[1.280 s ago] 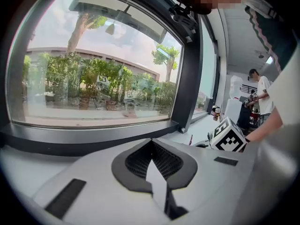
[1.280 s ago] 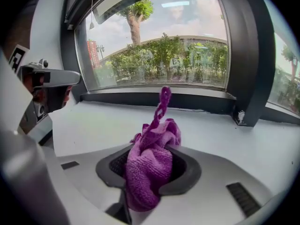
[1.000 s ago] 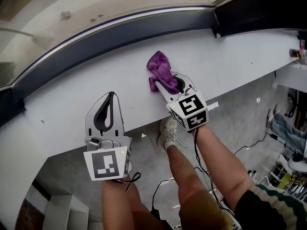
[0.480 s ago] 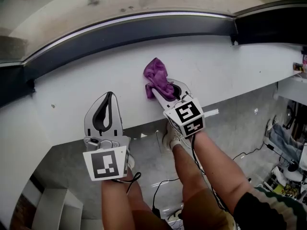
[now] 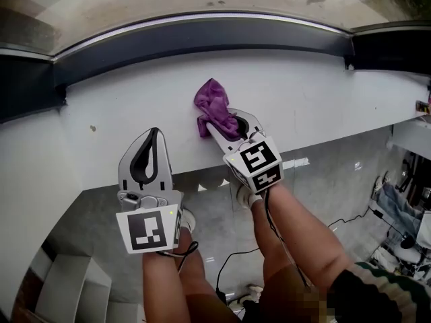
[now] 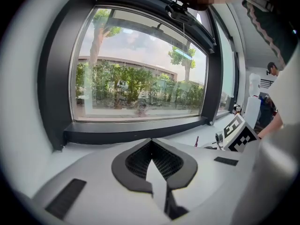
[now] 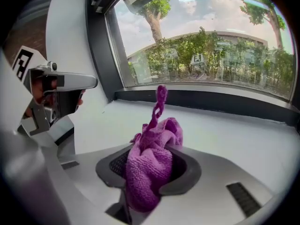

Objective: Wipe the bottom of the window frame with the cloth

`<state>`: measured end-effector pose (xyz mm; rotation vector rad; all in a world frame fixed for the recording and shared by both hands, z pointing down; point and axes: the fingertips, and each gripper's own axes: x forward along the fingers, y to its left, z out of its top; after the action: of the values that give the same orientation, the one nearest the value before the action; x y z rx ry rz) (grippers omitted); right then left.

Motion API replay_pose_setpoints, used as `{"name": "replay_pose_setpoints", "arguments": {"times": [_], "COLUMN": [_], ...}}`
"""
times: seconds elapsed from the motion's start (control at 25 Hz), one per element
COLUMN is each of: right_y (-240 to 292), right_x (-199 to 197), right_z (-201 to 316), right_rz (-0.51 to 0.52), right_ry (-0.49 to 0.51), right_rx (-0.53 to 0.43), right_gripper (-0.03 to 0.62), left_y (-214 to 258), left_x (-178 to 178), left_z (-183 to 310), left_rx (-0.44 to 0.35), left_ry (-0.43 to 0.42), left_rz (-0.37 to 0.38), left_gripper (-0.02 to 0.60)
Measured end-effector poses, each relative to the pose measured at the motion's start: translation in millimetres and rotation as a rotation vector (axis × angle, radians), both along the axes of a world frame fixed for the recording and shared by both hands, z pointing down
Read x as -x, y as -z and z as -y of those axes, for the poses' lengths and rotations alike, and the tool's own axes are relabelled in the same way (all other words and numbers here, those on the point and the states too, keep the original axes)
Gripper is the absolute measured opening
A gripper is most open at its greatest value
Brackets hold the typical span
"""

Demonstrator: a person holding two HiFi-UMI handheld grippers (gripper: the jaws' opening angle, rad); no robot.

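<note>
A crumpled purple cloth (image 5: 214, 106) lies on the white sill (image 5: 316, 99), a little short of the dark bottom window frame (image 5: 202, 42). My right gripper (image 5: 222, 123) is shut on the cloth's near end, and the rest bunches out ahead of the jaws. In the right gripper view the cloth (image 7: 152, 165) fills the jaws, one twisted end standing up, with the frame (image 7: 211, 100) beyond. My left gripper (image 5: 155, 134) hovers over the sill's front edge, left of the cloth, shut on nothing. The left gripper view shows its jaws (image 6: 151, 144) closed, pointing at the frame (image 6: 136, 132).
The sill's front edge drops to a grey floor where the person's legs and shoes (image 5: 246, 197) stand. Cables (image 5: 232, 264) trail on the floor. Steps (image 5: 67, 288) sit at lower left and clutter (image 5: 411, 214) at the right. A frame corner post (image 5: 350, 62) rises at right.
Both grippers have shifted left along the sill, the right one carrying the cloth with it. The frame's corner post now sits farther right in the head view.
</note>
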<state>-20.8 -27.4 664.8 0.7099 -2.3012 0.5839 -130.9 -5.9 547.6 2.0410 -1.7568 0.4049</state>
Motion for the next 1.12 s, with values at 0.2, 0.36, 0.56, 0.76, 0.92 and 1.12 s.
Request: {"name": "replay_pose_setpoints", "arguments": {"times": [0.2,0.36,0.56,0.76,0.92,1.12], "right_y": [-0.4,-1.0,-1.8,-2.1,-1.6,-2.4], "right_x": [36.5,65.5,102.4,142.7,176.0,208.9], "right_z": [-13.8,-21.6,-32.4,-49.6,-63.7,-73.6], "right_rz": [0.011,0.015,0.017,0.013,0.004,-0.013], "right_ry": [0.027,0.050,0.092,0.142,0.198,0.240], "right_rx": [0.005,0.004,0.007,0.030,0.045,0.070], "right_gripper": [0.149,0.148,0.148,0.149,0.148,0.148], "left_y": [-1.4,-3.4,-3.7,-4.7,-4.6,-6.2], "left_x": [32.9,57.1,86.3,115.6,135.8,150.9], "left_z": [-16.9,-27.5,-35.7,-49.6,-61.3,-73.7], "left_rx": [0.001,0.000,-0.002,-0.001,-0.001,-0.002], "left_ry": [0.037,0.058,0.077,0.113,0.140,0.160], "left_rz": [0.003,0.004,0.010,0.009,0.013,0.012], "left_gripper": [0.008,0.009,0.008,0.008,0.008,0.009]}}
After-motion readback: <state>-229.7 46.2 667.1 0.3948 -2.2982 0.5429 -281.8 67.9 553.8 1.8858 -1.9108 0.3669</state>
